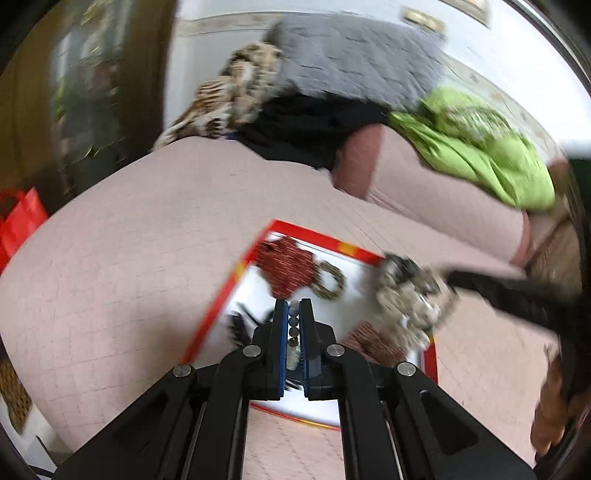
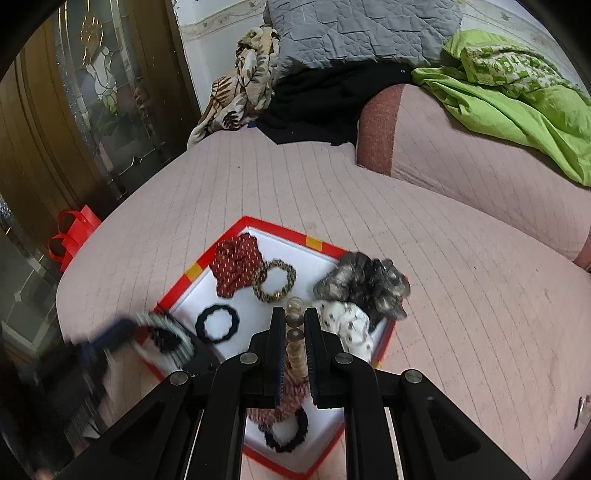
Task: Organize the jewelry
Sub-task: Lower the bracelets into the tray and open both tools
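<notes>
A red-rimmed white tray (image 2: 314, 243) lies on the pink bed cover, also in the left wrist view (image 1: 351, 248). In it lie a red dotted scrunchie (image 2: 236, 269), a leopard hair tie (image 2: 275, 280), a black hair tie (image 2: 217, 324), a grey furry scrunchie (image 2: 364, 282), a white patterned scrunchie (image 2: 349, 326) and more. My right gripper (image 2: 294, 314) is shut on an amber bead bracelet (image 2: 295, 347) above the tray. My left gripper (image 1: 293, 306) is shut on a blue-grey bead bracelet (image 1: 293, 321) over the tray's left part; it shows blurred in the right wrist view (image 2: 162, 332).
A grey quilt (image 2: 354, 29), a leaf-print cloth (image 2: 243, 85), a black garment (image 2: 325, 103) and a green sheet (image 2: 517, 96) are piled at the bed's far side. A red bag (image 2: 72, 236) stands on the floor by a wooden door at the left.
</notes>
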Demonstrator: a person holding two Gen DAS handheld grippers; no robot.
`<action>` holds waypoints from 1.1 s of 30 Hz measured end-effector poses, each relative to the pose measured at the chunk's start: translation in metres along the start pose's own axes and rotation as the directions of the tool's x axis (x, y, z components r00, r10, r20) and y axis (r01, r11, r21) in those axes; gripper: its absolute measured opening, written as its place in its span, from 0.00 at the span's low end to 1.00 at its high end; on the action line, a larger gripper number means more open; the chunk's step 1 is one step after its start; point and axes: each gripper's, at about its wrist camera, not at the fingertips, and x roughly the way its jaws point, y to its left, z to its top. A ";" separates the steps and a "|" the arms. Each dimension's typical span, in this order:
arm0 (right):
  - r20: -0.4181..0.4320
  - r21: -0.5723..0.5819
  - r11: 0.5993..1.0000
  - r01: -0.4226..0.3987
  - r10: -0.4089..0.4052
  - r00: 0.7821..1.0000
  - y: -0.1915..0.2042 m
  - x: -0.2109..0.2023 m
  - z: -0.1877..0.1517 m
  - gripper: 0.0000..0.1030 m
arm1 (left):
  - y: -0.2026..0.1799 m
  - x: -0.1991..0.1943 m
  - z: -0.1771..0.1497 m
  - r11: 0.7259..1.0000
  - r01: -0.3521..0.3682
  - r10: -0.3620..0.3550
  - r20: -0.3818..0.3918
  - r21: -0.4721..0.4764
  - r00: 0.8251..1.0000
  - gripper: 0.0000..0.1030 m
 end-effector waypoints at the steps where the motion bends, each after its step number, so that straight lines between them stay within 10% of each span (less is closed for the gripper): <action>1: -0.004 0.000 1.000 -0.004 0.004 1.000 -0.001 -0.002 -0.004 0.11 | 0.012 -0.001 0.003 0.999 0.005 -0.005 -0.004 -0.038 1.000 0.05; 14: -0.020 0.057 0.995 -0.076 0.078 0.997 -0.019 -0.028 -0.045 0.11 | 0.048 0.007 0.004 0.956 0.177 -0.194 -0.051 -0.234 0.980 0.05; 33: -0.041 0.044 0.985 -0.168 0.170 0.985 -0.001 -0.031 -0.060 0.11 | -0.016 0.046 0.048 0.988 0.147 -0.151 -0.094 -0.049 0.984 0.05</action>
